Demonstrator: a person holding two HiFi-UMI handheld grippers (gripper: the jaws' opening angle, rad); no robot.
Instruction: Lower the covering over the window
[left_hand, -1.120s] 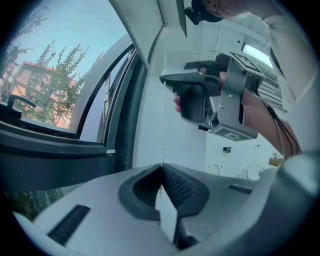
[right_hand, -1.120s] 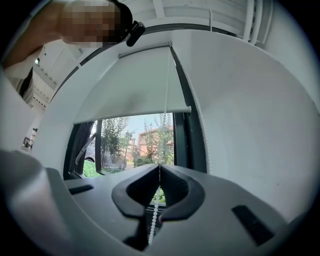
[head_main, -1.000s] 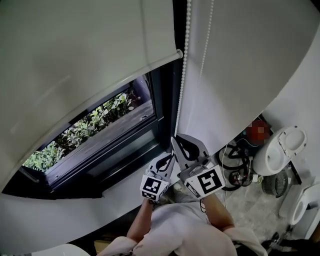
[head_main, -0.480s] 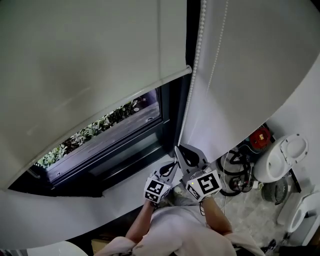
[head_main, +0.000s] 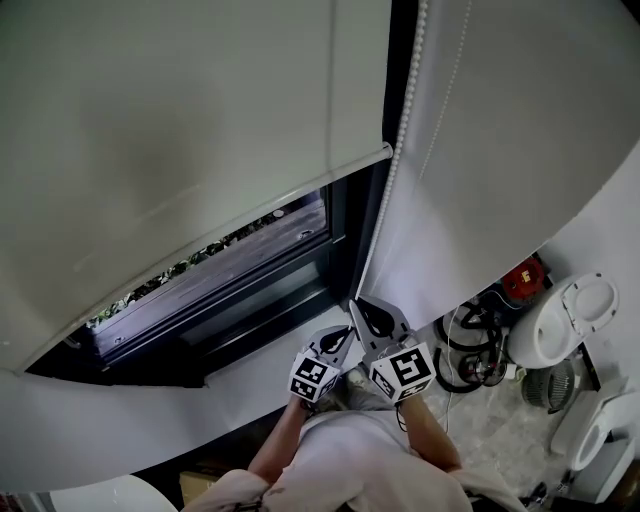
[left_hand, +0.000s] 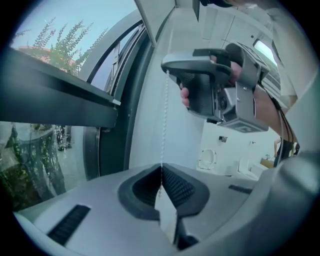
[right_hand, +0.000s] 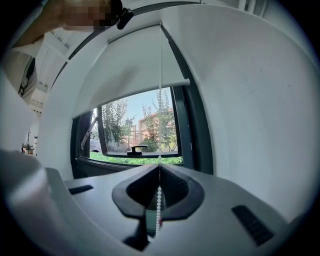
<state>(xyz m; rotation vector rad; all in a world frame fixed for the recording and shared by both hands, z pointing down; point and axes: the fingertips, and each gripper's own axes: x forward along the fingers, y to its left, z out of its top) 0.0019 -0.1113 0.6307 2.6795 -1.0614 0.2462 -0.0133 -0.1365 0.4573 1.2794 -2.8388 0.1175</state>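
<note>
The left gripper (left_hand: 161, 171) and right gripper (right_hand: 159, 171) both pinch the bead chain (head_main: 393, 190) — under the roller blind (head_main: 180, 120) edge, a strip of window (head_main: 235, 265) shows (still bare).

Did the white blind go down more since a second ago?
Yes. The blind has slid downward: its bottom bar sits lower against the dark window frame, hiding most of the plants outside.
</note>
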